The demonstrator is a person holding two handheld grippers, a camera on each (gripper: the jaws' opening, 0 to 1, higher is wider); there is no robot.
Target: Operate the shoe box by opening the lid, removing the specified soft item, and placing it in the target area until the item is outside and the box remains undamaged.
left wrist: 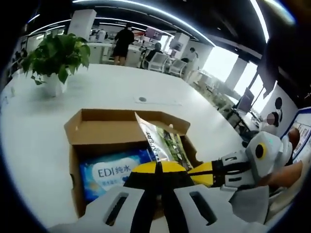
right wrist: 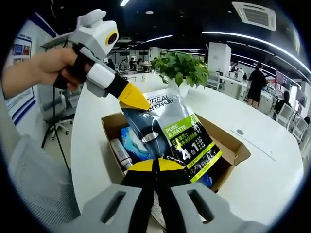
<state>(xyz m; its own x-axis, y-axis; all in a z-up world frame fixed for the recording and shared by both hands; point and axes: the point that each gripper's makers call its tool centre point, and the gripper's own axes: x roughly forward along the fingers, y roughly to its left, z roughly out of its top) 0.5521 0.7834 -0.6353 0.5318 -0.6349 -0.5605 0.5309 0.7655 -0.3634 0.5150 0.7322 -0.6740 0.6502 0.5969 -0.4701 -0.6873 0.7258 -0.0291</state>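
Pouch is lifted upright, its lower end still over the open shoe box. Left gripper is clamped on its top edge, right gripper pinching its bottom edge. Lid is open; placing remains. Wipes pack stays inside.

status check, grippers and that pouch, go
Left gripper and right gripper both shut on L'Oreal pouch. Pouch upright above open box. Nothing blocking.

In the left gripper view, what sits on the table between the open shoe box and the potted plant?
Nothing: bare white table runs from the shoe box to the potted plant in the left gripper view.
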